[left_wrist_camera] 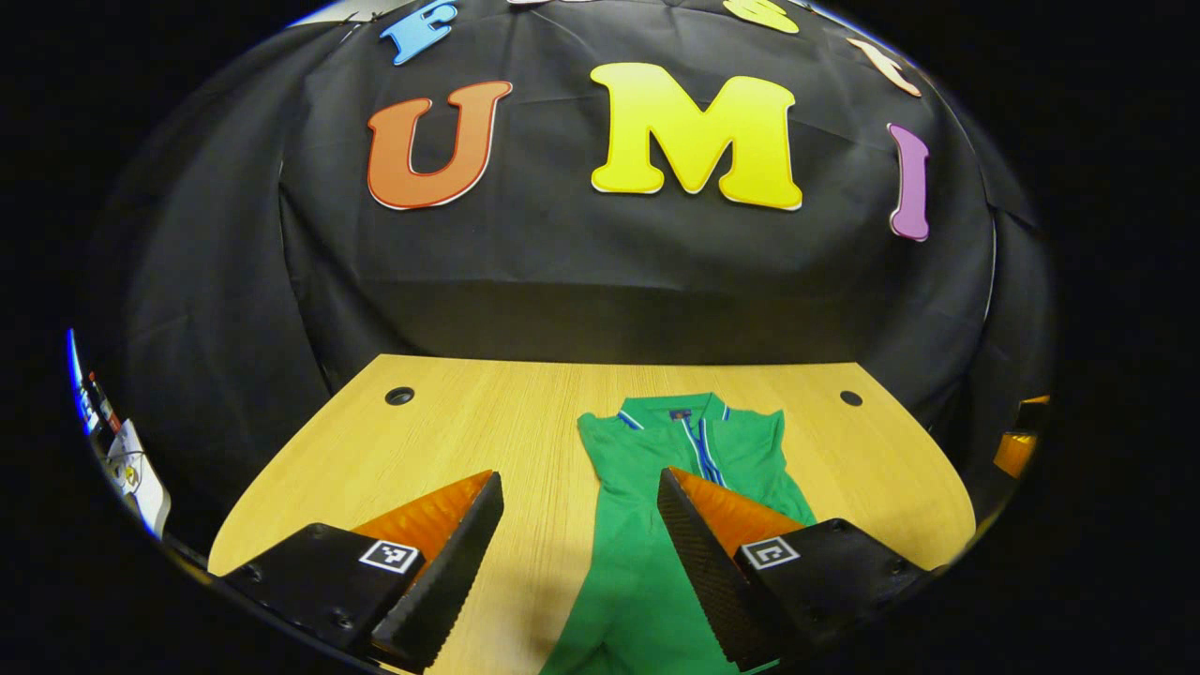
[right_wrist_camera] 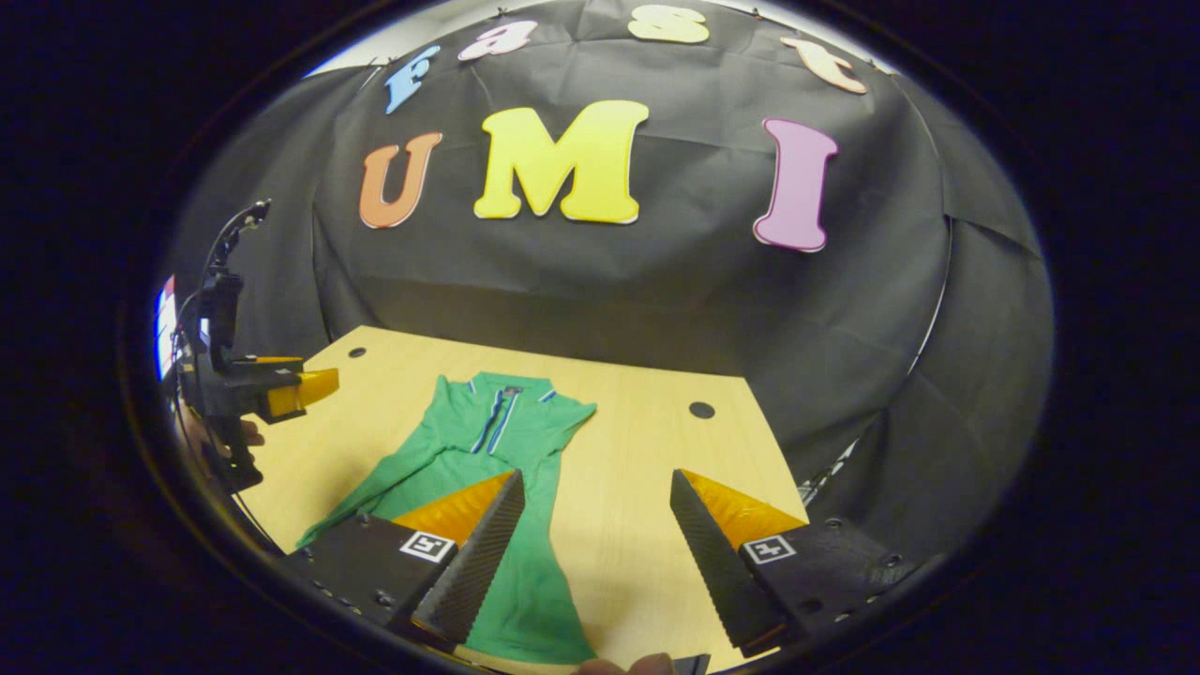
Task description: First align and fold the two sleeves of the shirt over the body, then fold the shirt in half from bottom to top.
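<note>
- Left gripper [left_wrist_camera: 579, 525]: your fingers are spread wide, holding nothing, hovering over the near part of the table [left_wrist_camera: 469, 422] with the shirt [left_wrist_camera: 647, 562] just under and right of the gap.
- Shirt [right_wrist_camera: 487, 450]: it lies flat on the table, collar [left_wrist_camera: 689, 408] toward the back wall, hem toward you, so the long axis runs near-to-far. In the right gripper view one sleeve [right_wrist_camera: 375, 487] trails out on the left side toward you, so I'd say you're on the sleeve step, with that one not over the body yet.
- Next move, my guess: drop to that sleeve's end, pinch it, carry it across the body, keeping it lined up.
- Right gripper [right_wrist_camera: 591, 534]: fingers spread too, empty, above bare table just right of the shirt.
</note>
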A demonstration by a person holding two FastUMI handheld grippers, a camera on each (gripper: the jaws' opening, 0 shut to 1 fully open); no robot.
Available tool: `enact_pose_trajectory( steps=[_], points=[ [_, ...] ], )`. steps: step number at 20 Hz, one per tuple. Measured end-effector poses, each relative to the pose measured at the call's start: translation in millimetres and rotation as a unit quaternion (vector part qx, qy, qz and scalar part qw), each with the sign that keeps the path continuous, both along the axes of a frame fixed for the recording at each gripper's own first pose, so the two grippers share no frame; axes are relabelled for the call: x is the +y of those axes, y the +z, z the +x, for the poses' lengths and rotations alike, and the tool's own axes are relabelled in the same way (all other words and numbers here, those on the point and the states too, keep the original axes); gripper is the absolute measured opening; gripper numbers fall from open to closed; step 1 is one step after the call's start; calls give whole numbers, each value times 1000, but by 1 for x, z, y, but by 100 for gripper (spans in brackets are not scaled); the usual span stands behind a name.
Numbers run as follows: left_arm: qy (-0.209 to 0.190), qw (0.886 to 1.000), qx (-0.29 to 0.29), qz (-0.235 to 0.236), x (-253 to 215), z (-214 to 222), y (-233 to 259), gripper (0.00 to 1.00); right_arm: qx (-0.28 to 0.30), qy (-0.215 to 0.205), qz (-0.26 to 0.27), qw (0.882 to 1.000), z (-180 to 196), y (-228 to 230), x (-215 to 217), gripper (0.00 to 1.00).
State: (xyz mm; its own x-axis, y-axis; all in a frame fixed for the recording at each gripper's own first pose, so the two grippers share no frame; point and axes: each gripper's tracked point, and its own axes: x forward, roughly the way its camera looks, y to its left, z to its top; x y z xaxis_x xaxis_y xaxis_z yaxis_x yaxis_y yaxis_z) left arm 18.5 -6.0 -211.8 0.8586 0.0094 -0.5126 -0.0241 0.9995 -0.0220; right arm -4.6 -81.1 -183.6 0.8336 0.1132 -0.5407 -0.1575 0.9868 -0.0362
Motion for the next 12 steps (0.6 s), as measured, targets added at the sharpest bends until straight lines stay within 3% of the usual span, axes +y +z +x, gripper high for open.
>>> enact_pose_trajectory(
  steps=[4, 7, 9, 12],
  points=[
    [-34, 998, 43, 15, 6, -53, -19, 100, 71, 18, -1, 997, -29, -41, 4, 96],
    [-58, 992, 110, 8, 0, -96, -45, 100, 122, 25, -10, 992, -53, -68, -3, 96],
    [-67, 985, 156, 2, 2, -122, -62, 100, 155, 26, -23, 987, -67, -84, -9, 96],
    [-89, 966, 241, 3, 3, -160, -92, 100, 217, 28, -34, 975, -87, -114, -16, 96]
  ],
)
